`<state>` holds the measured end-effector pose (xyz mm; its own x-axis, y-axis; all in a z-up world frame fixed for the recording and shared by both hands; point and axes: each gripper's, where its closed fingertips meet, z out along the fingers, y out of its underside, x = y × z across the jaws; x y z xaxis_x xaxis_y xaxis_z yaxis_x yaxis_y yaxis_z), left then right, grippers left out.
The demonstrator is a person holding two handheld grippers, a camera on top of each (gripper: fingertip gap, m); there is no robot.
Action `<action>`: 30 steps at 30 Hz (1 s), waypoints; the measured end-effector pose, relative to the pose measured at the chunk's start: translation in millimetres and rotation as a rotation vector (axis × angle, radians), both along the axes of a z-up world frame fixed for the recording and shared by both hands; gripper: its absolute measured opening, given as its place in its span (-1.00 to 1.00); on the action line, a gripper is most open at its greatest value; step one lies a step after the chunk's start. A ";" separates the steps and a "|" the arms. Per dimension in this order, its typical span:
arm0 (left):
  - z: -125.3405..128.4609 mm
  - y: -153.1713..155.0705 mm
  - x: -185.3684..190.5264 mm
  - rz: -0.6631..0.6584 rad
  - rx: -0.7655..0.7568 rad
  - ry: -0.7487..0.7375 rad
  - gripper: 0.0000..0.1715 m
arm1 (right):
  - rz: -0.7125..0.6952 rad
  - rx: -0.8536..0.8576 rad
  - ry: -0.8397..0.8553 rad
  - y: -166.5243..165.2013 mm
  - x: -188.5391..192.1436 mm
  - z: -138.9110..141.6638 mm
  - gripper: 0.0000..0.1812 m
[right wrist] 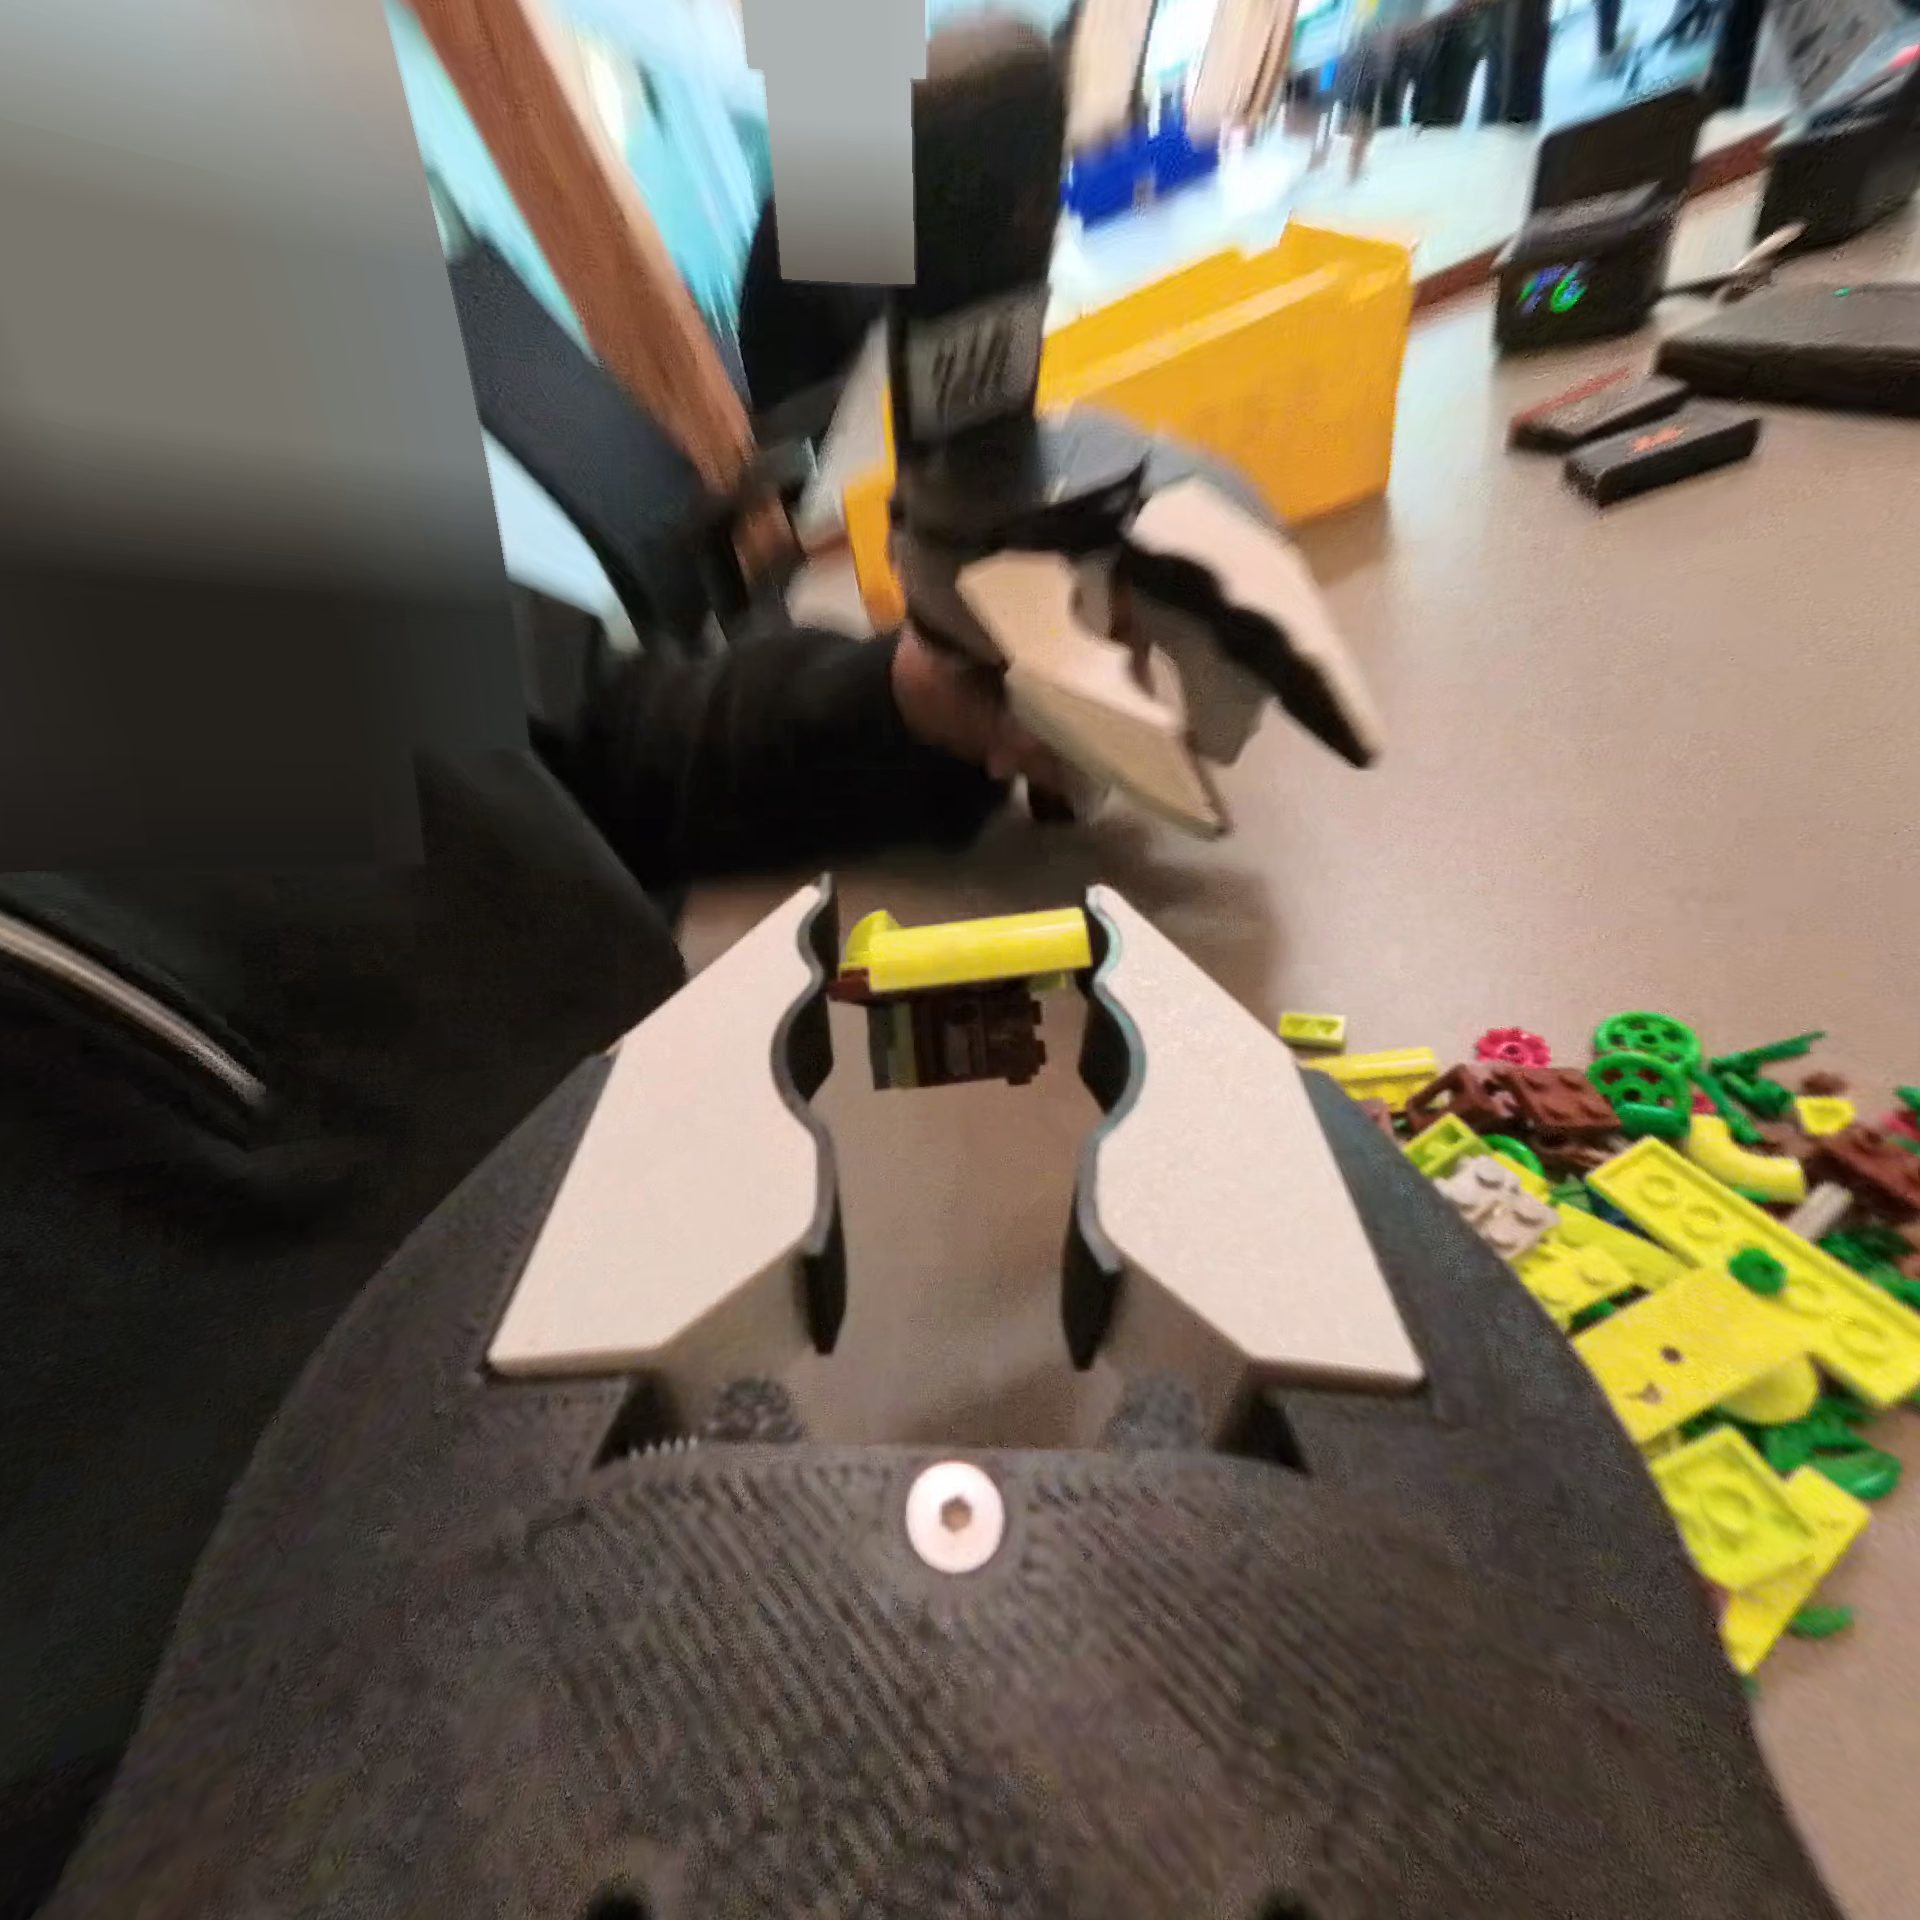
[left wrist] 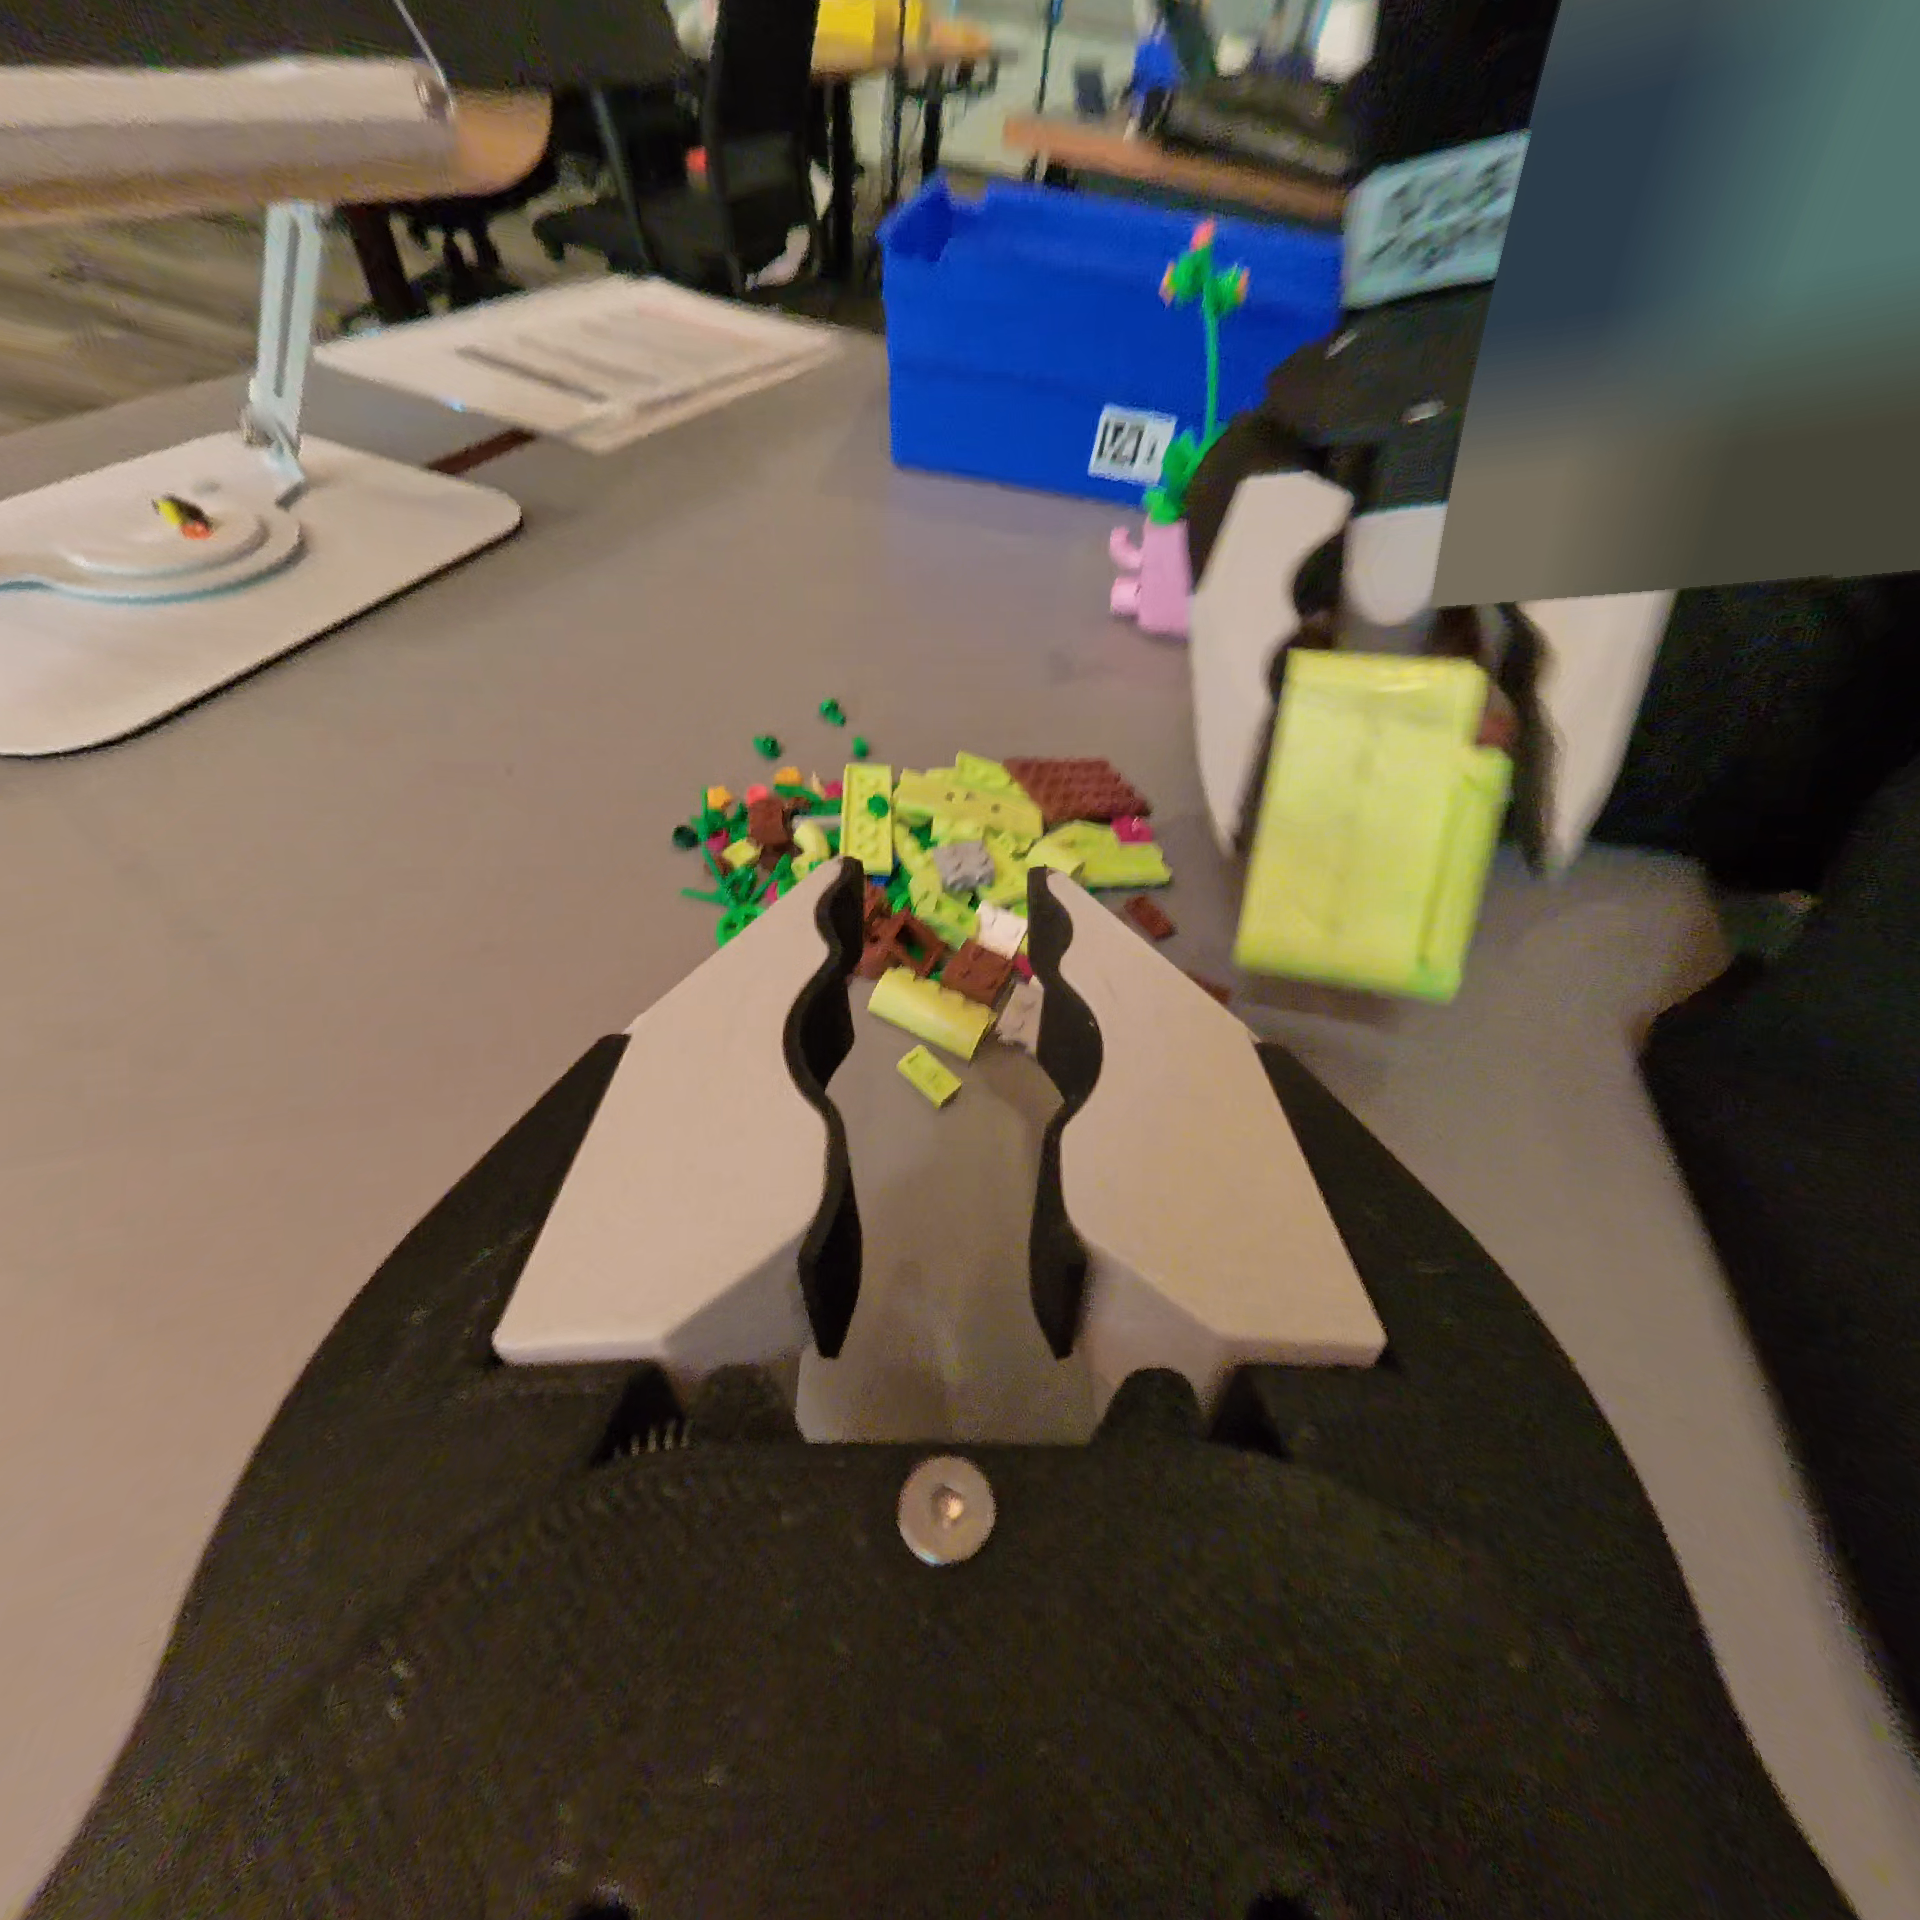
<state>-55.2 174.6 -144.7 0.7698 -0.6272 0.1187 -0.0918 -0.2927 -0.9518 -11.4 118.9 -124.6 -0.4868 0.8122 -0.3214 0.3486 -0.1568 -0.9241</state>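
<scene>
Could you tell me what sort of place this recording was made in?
Probably an office or lab workspace: a grey table holding a desk lamp, printed papers, a blue bin and a yellow bin, with office chairs and more desks behind.

The right hand-held gripper (left wrist: pixel 1382 842) is motion-blurred and its upper body is covered by a mosaic patch, the brick pile (right wrist: pixel 1704 1278) is cut off by the right picture edge, and the yellow bin (right wrist: pixel 1247 364) at the tabletop's far edge is smeared.

Beside the glossy plastic brick pile (left wrist: pixel 914 862), the table (left wrist: pixel 416 935) looks smooth and matt; the right gripper (right wrist: pixel 961 940) has rough-textured black plastic.
</scene>
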 end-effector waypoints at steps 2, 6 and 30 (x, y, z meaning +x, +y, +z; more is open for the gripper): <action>13.1 -2.9 0.4 -0.024 0.032 -0.084 -0.62 | -0.033 -0.275 0.047 24.9 4.6 23.1 -0.51; 32.3 -11.9 7.9 -0.077 0.120 -0.148 -0.52 | -0.078 -0.630 0.069 62.7 10.2 34.9 -0.52; 39.3 -14.2 39.9 0.017 0.255 -0.018 -0.70 | -0.054 -0.739 0.035 49.1 -3.5 27.3 -0.36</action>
<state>-15.4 160.4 -105.3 0.7799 -0.6252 -0.0276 -0.0712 -0.0448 -0.9965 -14.9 168.1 -97.3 -0.4721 0.4132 -0.7787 0.2951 -0.7583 -0.5813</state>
